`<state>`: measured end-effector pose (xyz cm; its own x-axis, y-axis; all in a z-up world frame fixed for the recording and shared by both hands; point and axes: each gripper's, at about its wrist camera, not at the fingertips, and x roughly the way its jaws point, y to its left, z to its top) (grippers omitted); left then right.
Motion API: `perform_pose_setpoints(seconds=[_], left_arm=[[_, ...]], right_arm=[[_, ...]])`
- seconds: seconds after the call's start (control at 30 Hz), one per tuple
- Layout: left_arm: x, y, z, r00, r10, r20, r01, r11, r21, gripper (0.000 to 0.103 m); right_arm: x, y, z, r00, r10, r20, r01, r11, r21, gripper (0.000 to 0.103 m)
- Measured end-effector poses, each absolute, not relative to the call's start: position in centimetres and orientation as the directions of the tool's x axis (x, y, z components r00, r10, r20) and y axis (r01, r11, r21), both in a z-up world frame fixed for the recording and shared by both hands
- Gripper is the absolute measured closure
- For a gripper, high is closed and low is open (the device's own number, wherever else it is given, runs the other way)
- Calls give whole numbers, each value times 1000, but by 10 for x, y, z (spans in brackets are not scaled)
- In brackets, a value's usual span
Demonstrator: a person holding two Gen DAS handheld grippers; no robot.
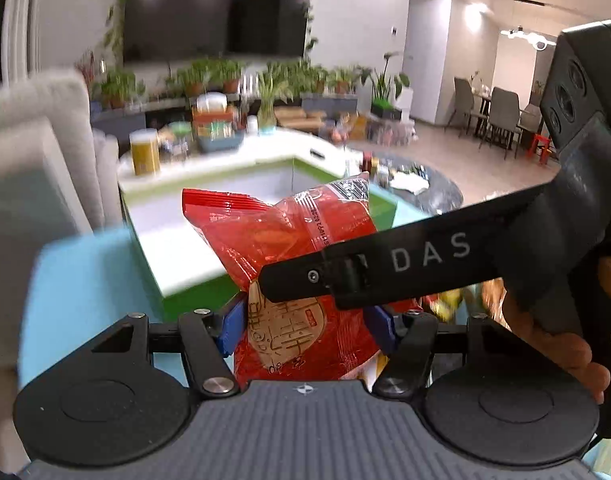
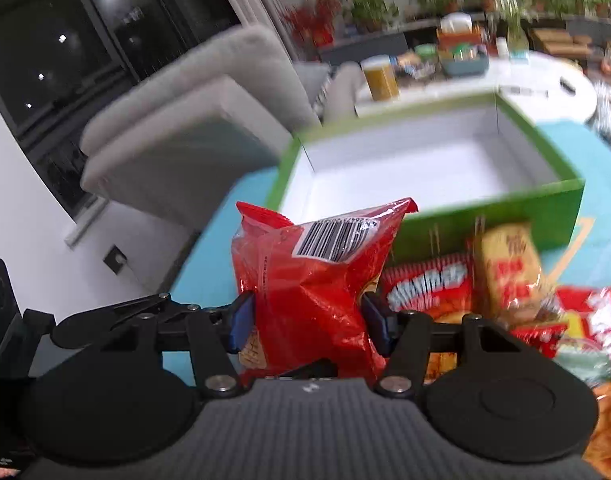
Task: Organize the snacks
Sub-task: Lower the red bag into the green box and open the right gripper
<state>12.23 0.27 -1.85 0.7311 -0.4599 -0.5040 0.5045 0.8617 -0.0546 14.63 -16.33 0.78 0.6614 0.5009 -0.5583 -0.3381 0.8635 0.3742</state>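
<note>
Clamping a red snack bag [image 1: 297,240] in your left claw [image 1: 305,320] and another [image 2: 309,280] in your right claw [image 2: 309,320], you risk slippery film sliding free short of the green box [image 2: 505,208].

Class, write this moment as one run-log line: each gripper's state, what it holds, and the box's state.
left gripper: shut on red snack bag | right gripper: shut on red packet | green box: open, empty

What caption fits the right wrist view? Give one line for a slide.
Right gripper clamps a red snack bag before the empty green box.
</note>
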Motion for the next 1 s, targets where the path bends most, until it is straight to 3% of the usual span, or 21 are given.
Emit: perform_pose_setpoints(seconds=[0.17, 0.4, 1.0], left_arm=[[139, -1, 19, 781, -435, -448, 482, 876, -10, 43], [178, -3, 24, 802, -389, -453, 440, 898, 7, 43], [258, -2, -44, 713, -308, -631, 391, 920, -7, 43]], right_arm=[[158, -166, 48, 712, 509, -484, -370, 858, 357, 46], [200, -163, 59, 724, 528, -444, -398, 846, 356, 46], [277, -155, -10, 608, 565, -558, -316, 817, 482, 46]])
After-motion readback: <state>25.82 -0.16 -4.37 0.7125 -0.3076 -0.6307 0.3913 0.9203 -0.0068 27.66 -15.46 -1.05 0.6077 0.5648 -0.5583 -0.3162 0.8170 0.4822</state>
